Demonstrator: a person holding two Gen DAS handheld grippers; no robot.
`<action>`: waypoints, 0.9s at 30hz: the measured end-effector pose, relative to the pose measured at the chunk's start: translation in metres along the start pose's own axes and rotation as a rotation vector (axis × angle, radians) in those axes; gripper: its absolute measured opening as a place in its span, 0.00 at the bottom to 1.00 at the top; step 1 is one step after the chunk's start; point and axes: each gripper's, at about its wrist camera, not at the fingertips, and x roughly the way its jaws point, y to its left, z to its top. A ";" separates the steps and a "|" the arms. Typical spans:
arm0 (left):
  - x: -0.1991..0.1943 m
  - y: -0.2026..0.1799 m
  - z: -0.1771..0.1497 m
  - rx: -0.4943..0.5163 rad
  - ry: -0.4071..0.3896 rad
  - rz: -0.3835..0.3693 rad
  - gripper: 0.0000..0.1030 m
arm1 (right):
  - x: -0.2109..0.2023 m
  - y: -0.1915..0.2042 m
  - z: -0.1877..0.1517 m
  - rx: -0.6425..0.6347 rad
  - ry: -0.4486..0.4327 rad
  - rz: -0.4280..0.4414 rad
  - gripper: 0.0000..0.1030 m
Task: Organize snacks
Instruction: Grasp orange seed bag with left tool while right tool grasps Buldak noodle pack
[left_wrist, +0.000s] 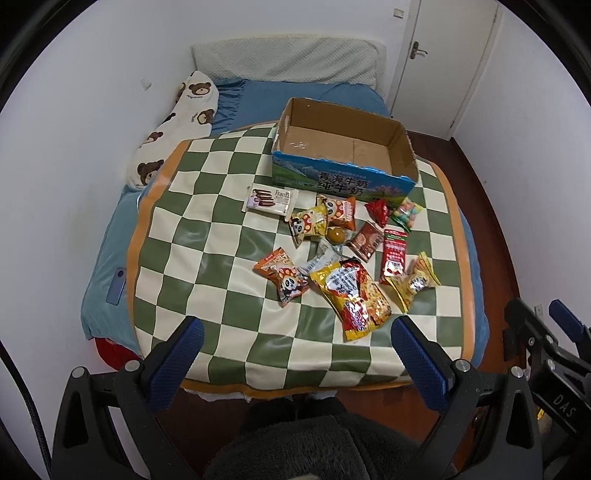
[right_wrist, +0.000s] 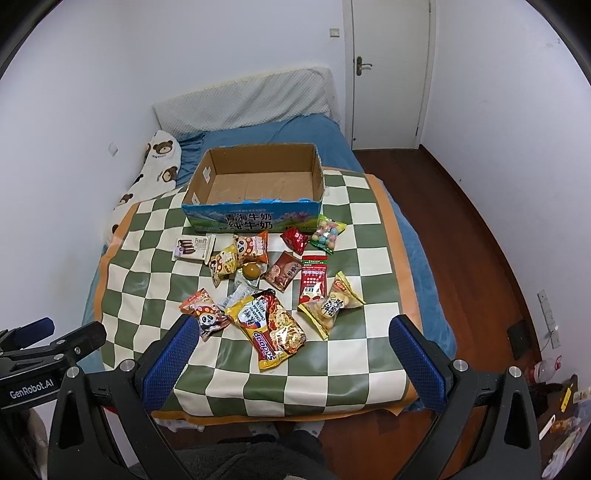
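Several snack packets lie scattered on a green and white checked cloth (left_wrist: 221, 258) (right_wrist: 332, 369) on a bed. The biggest is a yellow and red bag (left_wrist: 351, 291) (right_wrist: 269, 328). Panda packets (left_wrist: 286, 277) (right_wrist: 207, 314), a white wafer pack (left_wrist: 271, 199) (right_wrist: 194, 248) and a red sachet (left_wrist: 394, 251) (right_wrist: 313, 277) lie around it. Behind them stands an open cardboard box (left_wrist: 343, 184) (right_wrist: 255, 221), empty inside. My left gripper (left_wrist: 295, 334) is open and empty, held above the cloth's near edge. My right gripper (right_wrist: 293, 332) is open and empty too, beside the left one.
The bed has a blue sheet (left_wrist: 107, 251) (right_wrist: 424, 258), with a bear-print pillow (left_wrist: 177, 122) (right_wrist: 155, 173) along the left wall. A blue phone (left_wrist: 116, 286) lies at the bed's left edge. Wooden floor (right_wrist: 480, 240) and a white door (right_wrist: 388, 74) are on the right.
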 end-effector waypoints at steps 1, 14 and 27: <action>0.008 0.001 0.004 -0.001 -0.006 0.011 1.00 | 0.006 0.000 0.001 -0.002 0.005 0.005 1.00; 0.196 0.062 0.048 -0.159 0.242 0.047 1.00 | 0.204 0.035 -0.004 -0.220 0.213 0.090 1.00; 0.399 0.079 0.028 -0.564 0.619 -0.196 0.80 | 0.392 0.074 -0.047 -0.360 0.484 0.159 1.00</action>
